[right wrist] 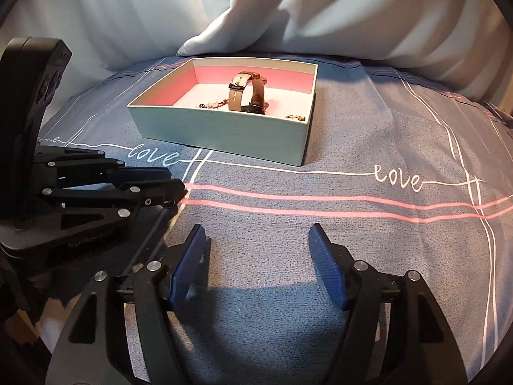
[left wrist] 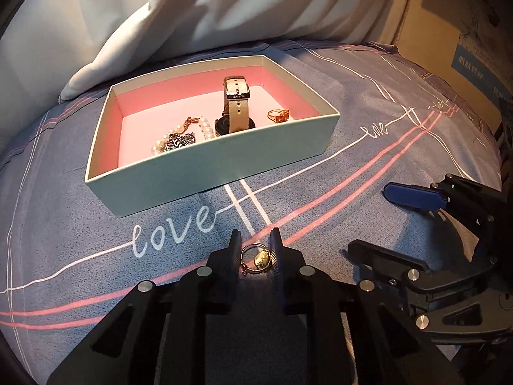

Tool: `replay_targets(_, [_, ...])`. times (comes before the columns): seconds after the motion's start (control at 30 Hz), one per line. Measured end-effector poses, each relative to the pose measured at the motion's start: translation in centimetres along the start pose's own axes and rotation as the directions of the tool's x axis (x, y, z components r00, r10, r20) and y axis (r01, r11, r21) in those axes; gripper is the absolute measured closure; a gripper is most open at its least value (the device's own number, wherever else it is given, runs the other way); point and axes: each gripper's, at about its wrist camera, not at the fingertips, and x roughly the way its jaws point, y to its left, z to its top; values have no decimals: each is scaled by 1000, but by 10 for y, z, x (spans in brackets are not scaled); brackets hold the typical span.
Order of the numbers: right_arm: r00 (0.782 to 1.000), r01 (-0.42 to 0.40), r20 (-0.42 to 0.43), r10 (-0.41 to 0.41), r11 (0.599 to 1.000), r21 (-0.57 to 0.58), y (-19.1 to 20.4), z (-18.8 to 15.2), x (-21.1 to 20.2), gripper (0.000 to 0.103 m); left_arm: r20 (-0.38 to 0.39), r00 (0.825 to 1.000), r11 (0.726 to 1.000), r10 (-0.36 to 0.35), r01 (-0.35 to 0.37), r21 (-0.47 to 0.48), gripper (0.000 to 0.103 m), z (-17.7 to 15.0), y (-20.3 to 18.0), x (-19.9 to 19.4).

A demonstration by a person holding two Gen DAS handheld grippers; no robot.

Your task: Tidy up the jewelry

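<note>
Left gripper (left wrist: pixel 256 250) closed on gold hoop earring (left wrist: pixel 255 258) above blue bedspread (left wrist: pixel 320 199). Beyond: mint box (left wrist: pixel 224 163) holding watch (left wrist: pixel 236 109), pearl bracelet (left wrist: pixel 182 134), gold ring (left wrist: pixel 278 115). Right gripper (left wrist: pixel 378 218) gaping alongside.

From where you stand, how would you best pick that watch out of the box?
Probably by the arched strap at its top, near the buckle. The watch sits with its dark face down and its strap looped upright, rising level with the rim of the box, so open fingers coming straight down could close across the flat band. The pearls crowd the face on one side, so a low grab looks awkward.
</note>
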Motion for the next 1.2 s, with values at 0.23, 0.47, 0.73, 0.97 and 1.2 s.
replay_targets(0.23, [998,-68,-13,68,996,-60,27,8,11,36,62,998,995,11,-5,-97,85,17,30,-30])
replay_targets(0.47, [994,-105,-45,101,989,-103,48,20,30,38,66,998,993,21,-13,-121,84,15,32,-35])
replay_targets(0.73, [992,-120,-64,111,982,-146,63,26,40,88,55,998,990,20,-13,-141,84,11,36,-36])
replay_targets(0.97, [995,-96,-29,93,987,-128,55,22,23,88,51,999,990,2,5,-141,84,11,32,-31])
replay_targets(1.2, [996,-90,-18,88,989,-120,51,24,20,88,46,999,991,0,6,-134,85,13,24,-28])
